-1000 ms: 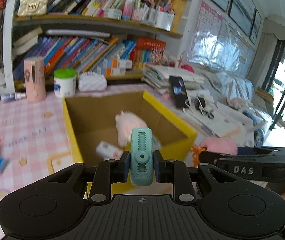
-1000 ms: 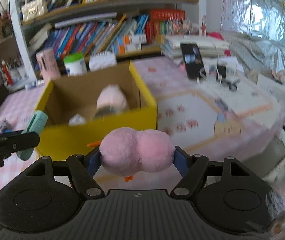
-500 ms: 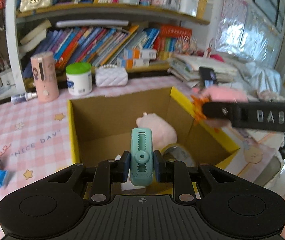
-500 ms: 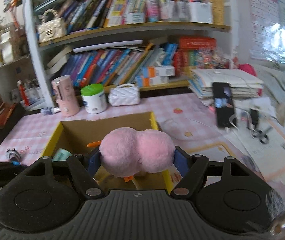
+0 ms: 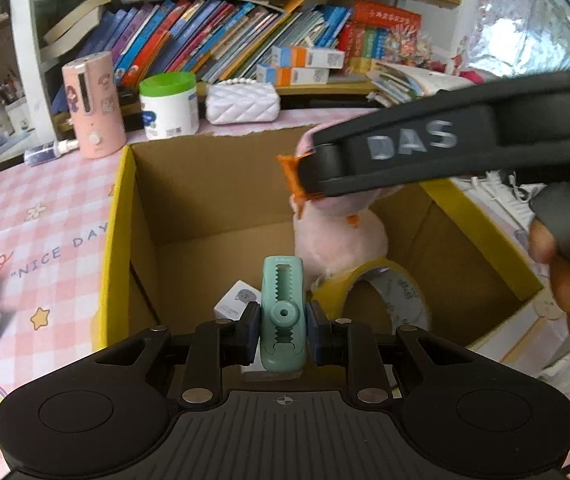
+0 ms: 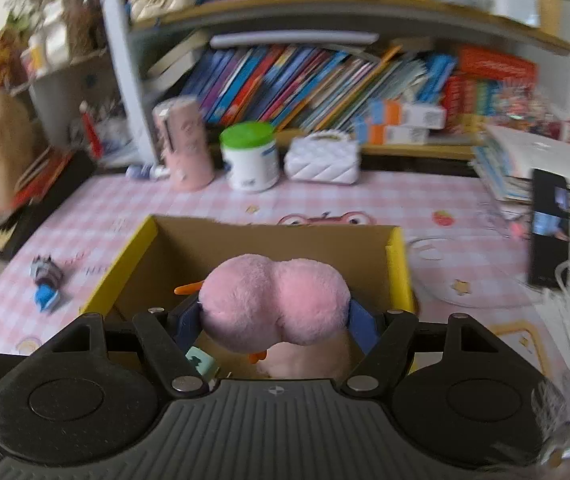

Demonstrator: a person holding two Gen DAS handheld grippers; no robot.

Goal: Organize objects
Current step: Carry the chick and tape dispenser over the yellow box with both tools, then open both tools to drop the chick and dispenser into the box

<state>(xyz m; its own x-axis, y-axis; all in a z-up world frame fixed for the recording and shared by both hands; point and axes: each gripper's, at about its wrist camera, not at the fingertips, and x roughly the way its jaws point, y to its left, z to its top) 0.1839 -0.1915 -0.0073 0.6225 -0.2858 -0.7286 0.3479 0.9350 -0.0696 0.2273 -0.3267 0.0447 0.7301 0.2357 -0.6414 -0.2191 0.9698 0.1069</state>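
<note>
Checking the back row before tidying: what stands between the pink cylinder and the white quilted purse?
In both views, a green-lidded white jar stands between the pink cylinder and purse.

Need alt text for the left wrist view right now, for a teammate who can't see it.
The left gripper holds a mint green clip over an open yellow cardboard box. The box contains a pink plush, a tape roll and a small white box. The right gripper reaches in from the right, carrying another pink plush.
</note>
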